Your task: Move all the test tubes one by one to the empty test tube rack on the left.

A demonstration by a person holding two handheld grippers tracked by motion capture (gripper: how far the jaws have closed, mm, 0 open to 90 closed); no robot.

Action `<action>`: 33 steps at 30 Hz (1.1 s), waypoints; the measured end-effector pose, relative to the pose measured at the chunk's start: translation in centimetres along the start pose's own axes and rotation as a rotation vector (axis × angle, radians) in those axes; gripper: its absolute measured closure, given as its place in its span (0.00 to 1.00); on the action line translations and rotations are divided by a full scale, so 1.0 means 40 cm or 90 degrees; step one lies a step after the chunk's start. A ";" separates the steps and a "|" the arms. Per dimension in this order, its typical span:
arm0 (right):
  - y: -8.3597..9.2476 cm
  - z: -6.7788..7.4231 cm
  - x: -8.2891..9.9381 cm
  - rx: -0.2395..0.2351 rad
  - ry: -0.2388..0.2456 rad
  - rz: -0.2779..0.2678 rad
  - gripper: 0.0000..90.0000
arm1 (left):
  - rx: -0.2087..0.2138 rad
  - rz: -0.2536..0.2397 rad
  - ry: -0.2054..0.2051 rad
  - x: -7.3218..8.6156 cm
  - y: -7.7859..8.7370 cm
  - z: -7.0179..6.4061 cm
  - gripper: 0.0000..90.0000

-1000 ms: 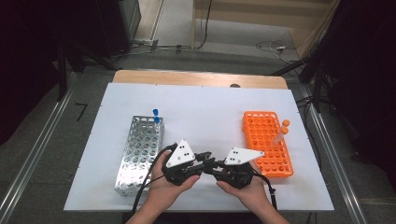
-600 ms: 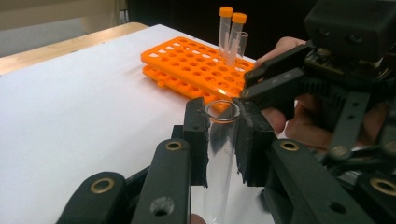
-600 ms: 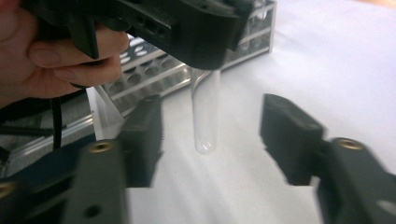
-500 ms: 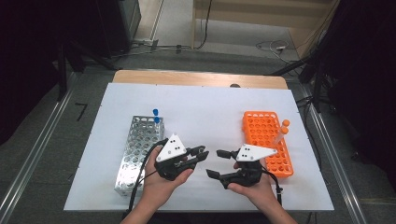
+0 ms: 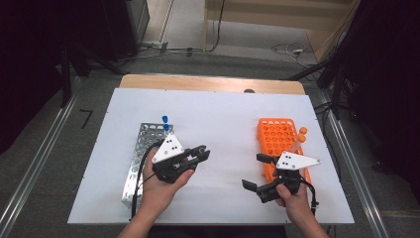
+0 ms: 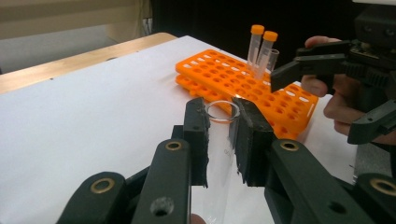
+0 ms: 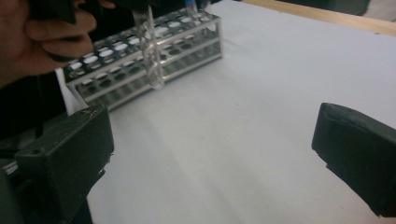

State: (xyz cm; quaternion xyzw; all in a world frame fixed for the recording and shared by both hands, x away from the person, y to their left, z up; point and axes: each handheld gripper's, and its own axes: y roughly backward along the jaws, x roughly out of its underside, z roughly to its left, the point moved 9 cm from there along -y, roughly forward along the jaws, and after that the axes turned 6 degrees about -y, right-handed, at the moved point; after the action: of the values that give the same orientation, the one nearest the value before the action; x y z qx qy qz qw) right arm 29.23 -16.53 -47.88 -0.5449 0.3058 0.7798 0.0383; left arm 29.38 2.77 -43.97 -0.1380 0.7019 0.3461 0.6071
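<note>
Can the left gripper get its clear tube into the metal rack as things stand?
Probably yes. The left gripper, shut on the clear tube, sits right beside the metal rack, whose near holes look empty, and the right gripper is well away.

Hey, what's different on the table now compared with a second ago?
The two tongs were together at the table's middle. They have parted: the left tongs drew left toward the metal rack, still shut on the clear tube; the right tongs pulled right and nearer the person, jaws wide open, having let go. The orange rack and its capped tubes stayed put.
</note>
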 end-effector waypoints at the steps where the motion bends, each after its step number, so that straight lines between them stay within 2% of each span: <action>1: 0.009 -0.005 0.001 0.004 0.000 -0.001 0.00 | -0.001 0.000 0.001 0.000 0.002 0.004 0.85; 7: 0.067 -0.051 0.007 0.021 -0.020 -0.021 0.00 | -0.023 -0.003 0.009 -0.001 0.015 0.040 0.85; 11: 0.098 -0.078 0.019 0.044 -0.025 -0.022 0.00 | -0.044 -0.011 0.007 -0.013 0.036 0.070 0.85; 15: 0.124 -0.099 0.026 0.060 -0.029 -0.026 0.00 | -0.063 -0.019 0.018 -0.021 0.060 0.106 0.85; 17: 0.132 -0.109 0.026 0.064 -0.032 -0.031 0.00 | -0.073 -0.024 0.026 -0.022 0.070 0.120 0.85; 24: 0.149 -0.142 0.041 0.071 -0.041 -0.031 0.00 | -0.115 -0.028 0.027 -0.021 0.093 0.183 0.85; 33: 0.170 -0.178 0.055 0.084 -0.056 -0.033 0.00 | -0.174 -0.040 0.046 -0.003 0.124 0.259 0.85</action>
State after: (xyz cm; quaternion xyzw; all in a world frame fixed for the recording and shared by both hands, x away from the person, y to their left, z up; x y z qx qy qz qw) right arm 31.55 -26.30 -48.40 -0.5144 0.3399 0.7799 0.1077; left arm 34.19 13.10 -42.50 -0.2536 0.6649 0.4143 0.5673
